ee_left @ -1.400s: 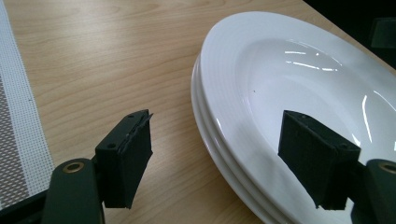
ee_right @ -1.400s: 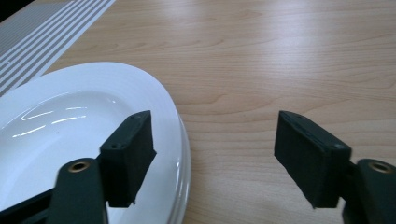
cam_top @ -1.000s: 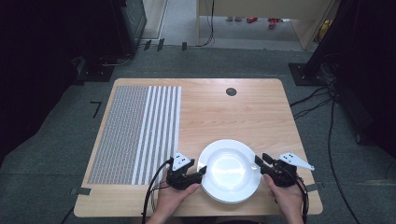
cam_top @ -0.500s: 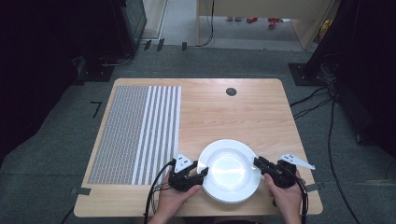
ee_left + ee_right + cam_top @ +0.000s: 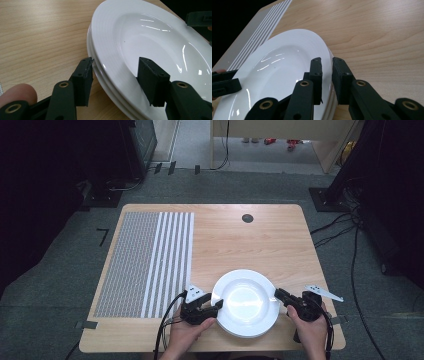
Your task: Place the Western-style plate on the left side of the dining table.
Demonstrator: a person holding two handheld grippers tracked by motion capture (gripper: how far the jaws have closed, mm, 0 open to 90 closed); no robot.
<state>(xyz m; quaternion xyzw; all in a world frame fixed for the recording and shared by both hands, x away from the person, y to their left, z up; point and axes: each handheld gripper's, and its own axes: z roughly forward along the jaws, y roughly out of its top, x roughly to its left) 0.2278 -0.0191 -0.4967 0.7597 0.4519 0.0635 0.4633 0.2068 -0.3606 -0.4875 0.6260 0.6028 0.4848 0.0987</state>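
Straddling the near-left rim of the stacked white plates (image 5: pixel 150 37), the left claw (image 5: pixel 116 75) stands half open, one jaw under the rim, one inside the bowl, pads not pressing. Right claw (image 5: pixel 327 75) has just been closing and pinches the top plate's right rim. Stack sits on the bench (image 5: pixel 225 240), between both claws.
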